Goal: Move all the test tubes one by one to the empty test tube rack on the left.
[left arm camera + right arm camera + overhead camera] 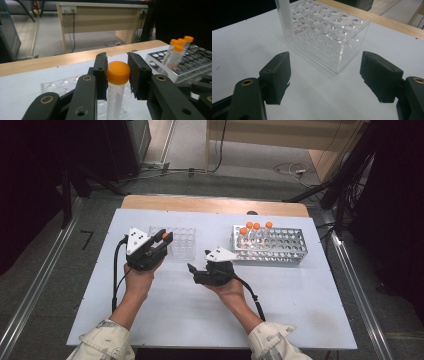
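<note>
Jaws of the left gripper (117,75) squeeze the orange cap of a tube (115,97), just above the clear rack (177,241) on the bench (280,290). The right gripper (324,80) has its jaws wide with nothing between them, near the metal rack (272,245).

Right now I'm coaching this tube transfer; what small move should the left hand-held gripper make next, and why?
Probably lower the tube into a well of the clear rack: the left hand-held gripper clamps its orange cap above that rack, and the right hand-held gripper is open.
</note>
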